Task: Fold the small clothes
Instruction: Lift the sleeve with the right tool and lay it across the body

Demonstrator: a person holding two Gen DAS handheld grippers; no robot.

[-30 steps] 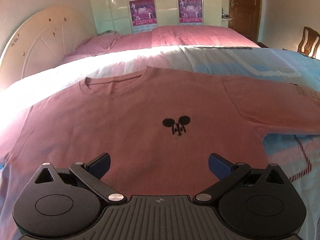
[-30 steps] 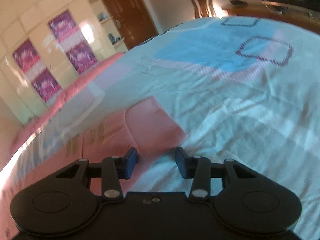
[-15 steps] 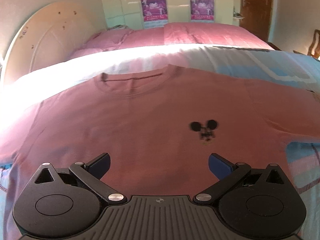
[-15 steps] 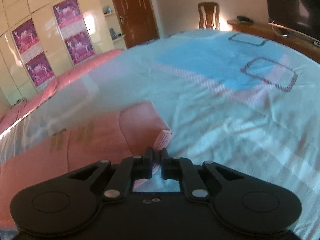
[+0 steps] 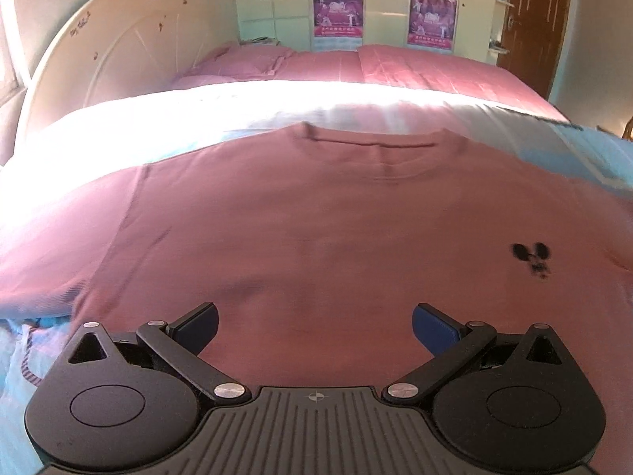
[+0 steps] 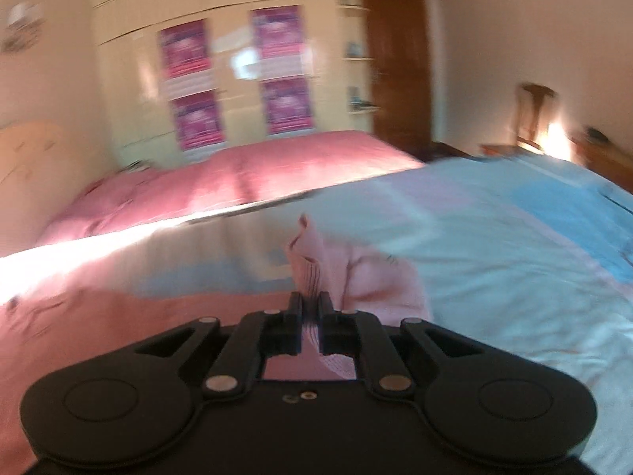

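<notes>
A small pink T-shirt (image 5: 316, 237) with a black mouse print (image 5: 532, 257) lies flat on the bed, collar away from me. My left gripper (image 5: 314, 324) is open and empty, hovering over the shirt's lower middle. My right gripper (image 6: 310, 308) is shut on the shirt's sleeve (image 6: 356, 277) and holds it lifted off the bedspread; the sleeve's lighter underside stands up past the fingers. The shirt body (image 6: 99, 324) shows at the left of the blurred right wrist view.
The bed has a pale blue and white bedspread (image 6: 514, 245) and a pink cover (image 5: 395, 71) at the far side. A cream headboard (image 5: 99, 59) stands at the left. A wardrobe with posters (image 5: 379, 8), a brown door (image 5: 534, 19) and a chair (image 6: 534, 114) are beyond.
My right gripper closed on the sleeve end, lifted it and swung left toward the shirt body. My left gripper moved left across the shirt and stayed open.
</notes>
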